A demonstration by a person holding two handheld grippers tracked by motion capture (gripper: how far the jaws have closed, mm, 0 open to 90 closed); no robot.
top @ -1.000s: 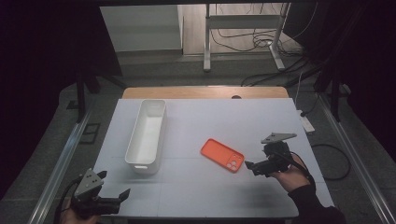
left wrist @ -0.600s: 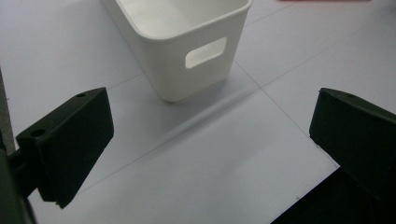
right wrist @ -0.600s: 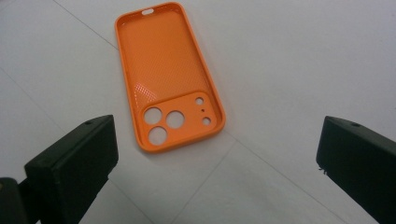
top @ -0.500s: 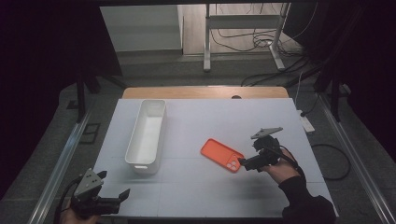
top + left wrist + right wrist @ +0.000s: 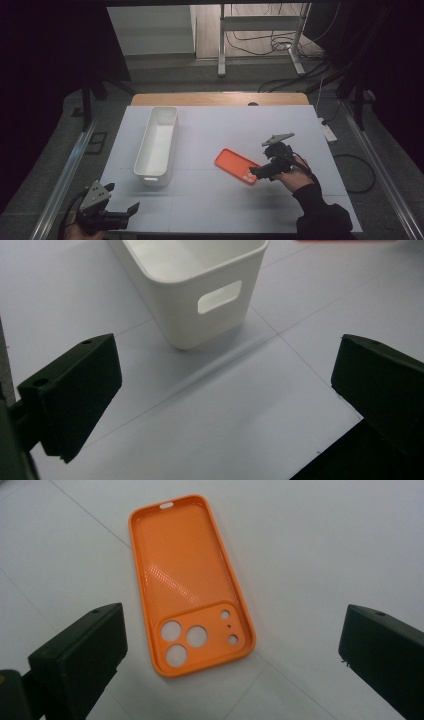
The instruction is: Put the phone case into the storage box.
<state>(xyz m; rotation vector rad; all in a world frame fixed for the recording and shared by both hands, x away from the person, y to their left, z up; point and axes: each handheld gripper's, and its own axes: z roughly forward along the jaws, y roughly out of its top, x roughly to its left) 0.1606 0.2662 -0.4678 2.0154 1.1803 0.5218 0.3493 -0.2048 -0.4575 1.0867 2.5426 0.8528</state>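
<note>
Orange phone case (image 5: 238, 166) flat on table (image 5: 210, 210), inside up, right of white bin (image 5: 157, 141); right hand-held gripper (image 5: 256, 172) wide open, empty, at its camera-cutout end, lined up to grab; left hand-held gripper (image 5: 131, 211) open, empty, parked near bin's end

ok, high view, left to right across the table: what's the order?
Left gripper → white bin → orange phone case → right gripper, jaws open at the case's camera end.
</note>
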